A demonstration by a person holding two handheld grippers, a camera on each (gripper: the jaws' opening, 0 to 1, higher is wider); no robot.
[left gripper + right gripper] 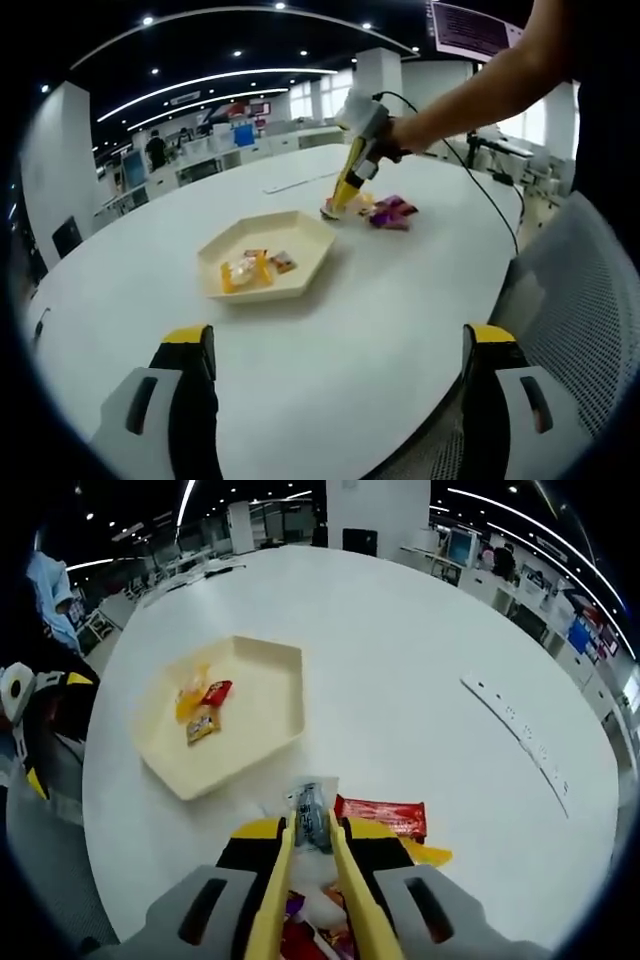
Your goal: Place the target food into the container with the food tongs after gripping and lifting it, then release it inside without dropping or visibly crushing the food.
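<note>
Right gripper has the yellow tongs pinched on a grey snack packet at the pile on the bench, beside the cream tray; left gripper idles, jaws wide.
</note>
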